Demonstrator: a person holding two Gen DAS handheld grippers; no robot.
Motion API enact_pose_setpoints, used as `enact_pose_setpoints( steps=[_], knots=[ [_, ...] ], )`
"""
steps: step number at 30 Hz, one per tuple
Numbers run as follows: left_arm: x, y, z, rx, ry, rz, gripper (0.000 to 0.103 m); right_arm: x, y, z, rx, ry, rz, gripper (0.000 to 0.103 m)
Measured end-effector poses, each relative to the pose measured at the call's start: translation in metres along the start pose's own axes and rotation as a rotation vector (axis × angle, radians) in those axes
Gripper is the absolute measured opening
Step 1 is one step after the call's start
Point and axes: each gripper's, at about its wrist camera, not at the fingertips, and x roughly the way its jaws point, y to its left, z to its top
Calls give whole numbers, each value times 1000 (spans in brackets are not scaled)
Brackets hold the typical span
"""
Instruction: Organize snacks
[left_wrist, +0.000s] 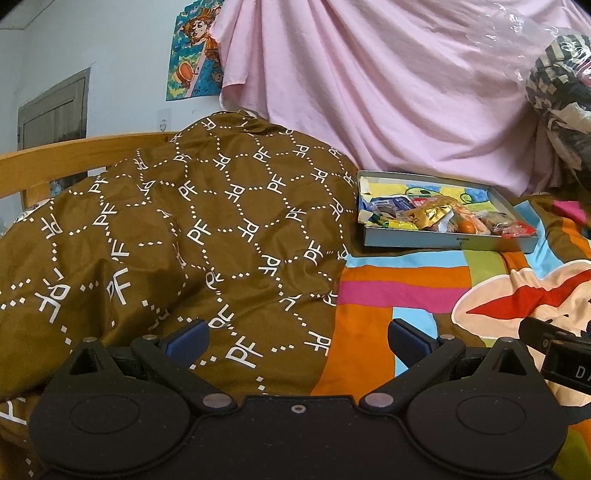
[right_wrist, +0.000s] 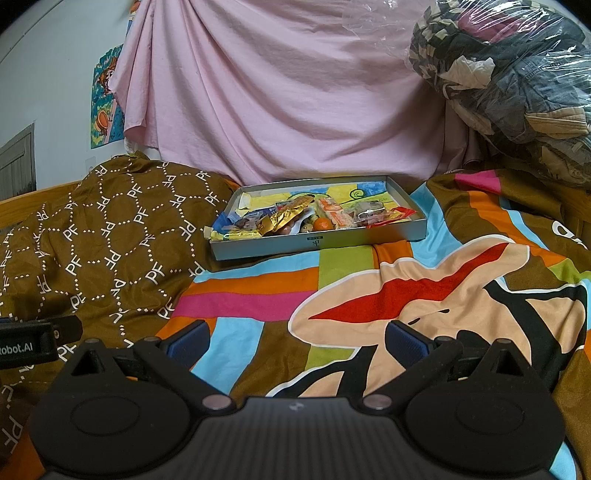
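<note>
Snack tray on bed, far side, against pink sheet; long axis across the view. Dead ahead of right gripper, up-right of left gripper. Right nearer, by judgement. Both jaws wide, empty. Snacks heaped along near wall.

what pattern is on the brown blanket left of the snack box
White "PF" letters inside dotted hexagons on the brown blanket, clearest in the left wrist view.

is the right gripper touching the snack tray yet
Apart. The right wrist view shows the right gripper open and empty, with a wide stretch of striped bedspread between its fingertips and the near wall of the snack tray.
</note>
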Motion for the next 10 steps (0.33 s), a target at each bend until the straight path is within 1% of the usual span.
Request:
enact_pose_setpoints(
  steps=[10],
  knots=[
    [0, 0, 0, -4, 5, 3, 102, 0, 0, -1, 0, 1, 0, 103]
  ],
)
